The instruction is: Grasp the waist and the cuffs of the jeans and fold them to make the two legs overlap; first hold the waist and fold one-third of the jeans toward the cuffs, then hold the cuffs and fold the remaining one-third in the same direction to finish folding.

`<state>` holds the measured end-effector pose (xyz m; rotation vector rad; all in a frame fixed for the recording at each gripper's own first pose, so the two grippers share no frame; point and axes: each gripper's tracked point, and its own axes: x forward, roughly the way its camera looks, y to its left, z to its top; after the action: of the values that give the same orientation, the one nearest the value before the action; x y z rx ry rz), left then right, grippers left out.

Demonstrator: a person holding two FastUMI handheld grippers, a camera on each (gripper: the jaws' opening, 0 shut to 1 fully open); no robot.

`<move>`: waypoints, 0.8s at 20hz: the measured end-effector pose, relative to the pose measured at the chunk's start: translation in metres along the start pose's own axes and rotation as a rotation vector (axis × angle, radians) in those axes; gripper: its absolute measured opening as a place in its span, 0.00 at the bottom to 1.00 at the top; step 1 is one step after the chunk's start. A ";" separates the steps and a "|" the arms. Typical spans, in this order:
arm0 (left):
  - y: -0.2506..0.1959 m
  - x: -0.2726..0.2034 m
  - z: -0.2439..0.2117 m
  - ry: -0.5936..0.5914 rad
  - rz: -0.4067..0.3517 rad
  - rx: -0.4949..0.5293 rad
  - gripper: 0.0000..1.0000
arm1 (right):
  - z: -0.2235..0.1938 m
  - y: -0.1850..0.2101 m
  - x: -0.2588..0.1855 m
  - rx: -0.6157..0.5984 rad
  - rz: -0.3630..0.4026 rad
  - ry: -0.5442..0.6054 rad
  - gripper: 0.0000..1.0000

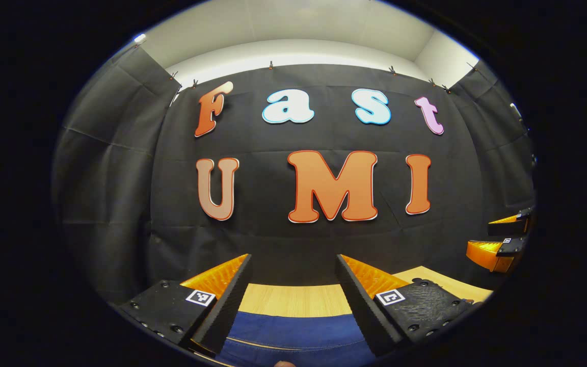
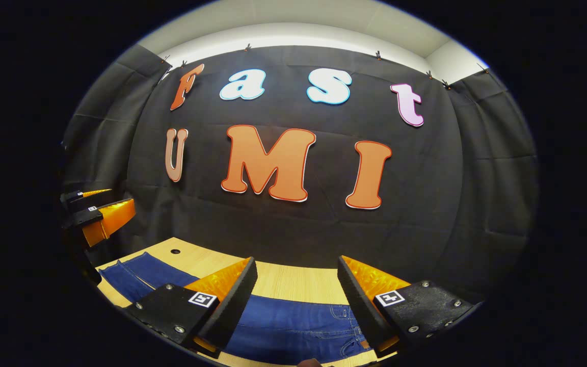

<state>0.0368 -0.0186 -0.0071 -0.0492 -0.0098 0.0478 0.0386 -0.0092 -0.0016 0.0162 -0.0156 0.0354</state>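
Note:
Dark blue jeans (image 2: 293, 323) lie flat on a light wooden table (image 2: 293, 280), stretching from the left side to the lower middle of the right gripper view, with a pocket and seams near the right finger. My right gripper (image 2: 297, 275) hovers above them, open, nothing between its fingers. In the left gripper view a blue denim part of the jeans (image 1: 293, 334) lies below my left gripper (image 1: 293, 272), which is also open and empty. The right gripper (image 1: 502, 239) appears at the right edge of the left gripper view; the left gripper (image 2: 95, 214) appears at the left edge of the right gripper view.
The table (image 1: 293, 300) ends close to the black cloth wall behind it. A small round hole (image 2: 175, 251) sits in the tabletop near its far left part, just beyond the jeans.

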 end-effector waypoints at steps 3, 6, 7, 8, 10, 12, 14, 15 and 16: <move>-0.006 0.007 0.000 -0.006 -0.011 0.004 0.98 | -0.003 -0.010 0.005 0.009 -0.014 0.002 0.97; -0.005 0.012 -0.007 0.010 -0.011 0.006 0.98 | -0.011 -0.023 0.010 0.017 -0.034 0.022 0.97; -0.002 0.013 -0.009 0.018 -0.005 0.009 0.98 | -0.013 -0.026 0.011 0.017 -0.040 0.024 0.97; 0.002 0.015 -0.010 0.022 -0.001 0.013 0.99 | -0.016 -0.031 0.014 0.015 -0.047 0.030 0.97; 0.010 0.014 -0.014 0.025 0.012 0.026 1.00 | -0.018 -0.037 0.018 0.015 -0.053 0.032 0.98; 0.025 0.014 -0.023 0.044 0.039 0.028 1.00 | -0.025 -0.044 0.020 0.022 -0.054 0.047 0.97; 0.044 0.013 -0.035 0.080 0.083 0.018 1.00 | -0.034 -0.051 0.026 0.027 -0.059 0.069 0.97; 0.054 0.014 -0.042 0.098 0.105 0.007 1.00 | -0.041 -0.055 0.029 0.030 -0.063 0.088 0.97; 0.065 0.012 -0.048 0.120 0.126 -0.004 1.00 | -0.047 -0.058 0.030 0.037 -0.060 0.106 0.97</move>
<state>0.0460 0.0441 -0.0581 -0.0567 0.1131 0.1712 0.0717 -0.0651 -0.0493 0.0522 0.0910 -0.0233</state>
